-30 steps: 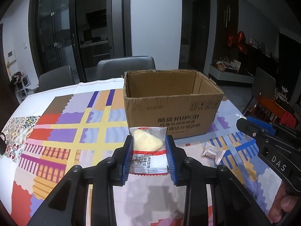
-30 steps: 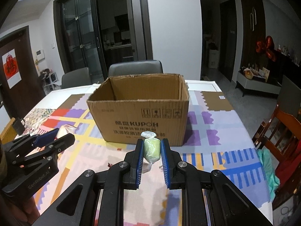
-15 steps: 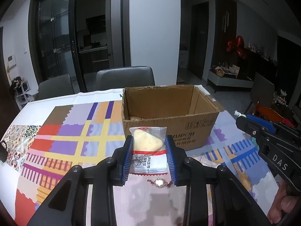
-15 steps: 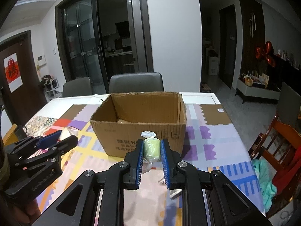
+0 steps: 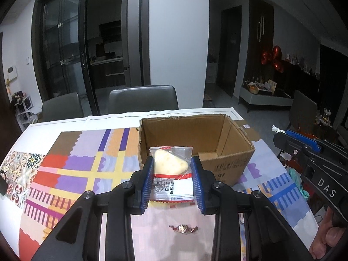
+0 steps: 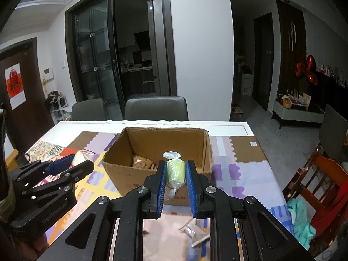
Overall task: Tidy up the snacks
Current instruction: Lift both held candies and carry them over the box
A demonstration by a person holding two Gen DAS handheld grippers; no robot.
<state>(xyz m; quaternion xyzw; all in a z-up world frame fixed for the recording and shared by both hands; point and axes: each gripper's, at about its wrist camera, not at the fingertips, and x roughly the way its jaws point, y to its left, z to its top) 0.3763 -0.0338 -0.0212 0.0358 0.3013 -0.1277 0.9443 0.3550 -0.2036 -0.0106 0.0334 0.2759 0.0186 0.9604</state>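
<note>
My left gripper (image 5: 173, 163) is shut on a clear packet with a pale yellow pastry (image 5: 170, 165) and holds it in the air just before the near wall of an open cardboard box (image 5: 228, 165). In the right wrist view my right gripper (image 6: 175, 166) is shut on a green wrapped snack (image 6: 175, 171), also raised in front of the box (image 6: 121, 174). Several tan snacks (image 6: 144, 163) lie on the box floor. The left gripper (image 6: 65, 167) shows at the left of that view, the right gripper (image 5: 282, 134) at the right of the left wrist view.
A wrapped candy (image 5: 183, 228) and a silver packet (image 6: 194, 231) lie on the patterned tablecloth (image 5: 71, 169) near me. Two grey chairs (image 6: 156, 108) stand behind the table. A wooden chair with red and teal cloth (image 6: 315, 195) is at the right. A person's fingers (image 5: 328, 239) hold the right handle.
Both grippers have risen with their snacks, so the box now sits lower in view and its inside shows. The candy on the cloth has come into sight.
</note>
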